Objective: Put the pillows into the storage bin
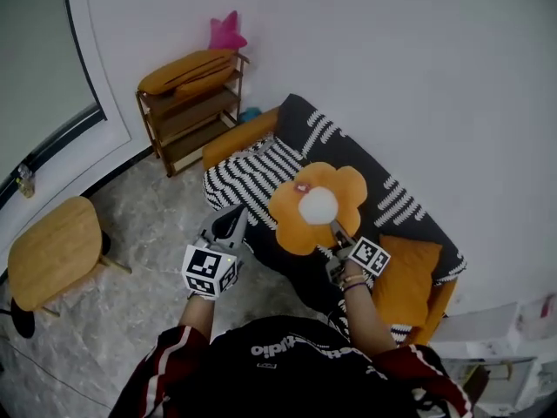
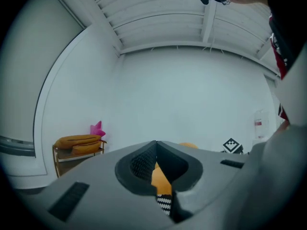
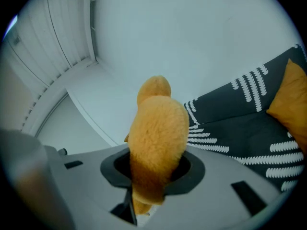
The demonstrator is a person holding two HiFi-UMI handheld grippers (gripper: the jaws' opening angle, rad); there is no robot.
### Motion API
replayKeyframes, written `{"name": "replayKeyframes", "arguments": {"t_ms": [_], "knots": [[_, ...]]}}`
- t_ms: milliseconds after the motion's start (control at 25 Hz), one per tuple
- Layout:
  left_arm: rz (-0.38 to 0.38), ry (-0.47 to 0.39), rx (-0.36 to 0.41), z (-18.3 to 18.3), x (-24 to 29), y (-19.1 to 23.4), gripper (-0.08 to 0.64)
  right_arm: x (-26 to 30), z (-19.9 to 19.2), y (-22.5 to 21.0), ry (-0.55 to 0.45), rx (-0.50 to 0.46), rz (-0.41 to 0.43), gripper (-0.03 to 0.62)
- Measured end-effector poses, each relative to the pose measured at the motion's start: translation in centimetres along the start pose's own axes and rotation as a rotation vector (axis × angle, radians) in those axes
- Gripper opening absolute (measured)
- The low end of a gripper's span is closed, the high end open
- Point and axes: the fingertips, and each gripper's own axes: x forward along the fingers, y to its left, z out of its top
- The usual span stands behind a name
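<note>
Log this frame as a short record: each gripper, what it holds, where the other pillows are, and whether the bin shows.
left gripper: jaws together, empty
right gripper: shut on flower pillow
sofa: orange cushion at its right end
shelf: orange pillow and star pillow on top
table: at left, nothing on it
bin: not clearly in view

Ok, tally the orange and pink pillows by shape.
Flower pillow: 1
Star pillow: 1
Square pillow: 1
Long cushions: 2
Total: 5
</note>
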Motion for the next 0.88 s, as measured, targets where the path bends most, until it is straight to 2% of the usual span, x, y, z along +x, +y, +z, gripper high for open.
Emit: {"name": "replayKeyframes", "arguments": {"t_ms": [200,440,880], "knots": [[-0.126,-0.008,0.028,0.5,3.1,-4.2,0.003,-5.5,2.0,-0.7,-0.109,0.026,-0.012,0.129],[-0.283,0.008,0.019,0.2,7.8,-12.4,0.003,-14.1,4.9,-3.6,-0.236,0.059,-0.05,0.129],[-0.617,0.04,0.038,-1.0,11.6,-34.9,0.003,-35.2,7.6,-13.7,-0.48,0.138,-0.211,0.129]]}}
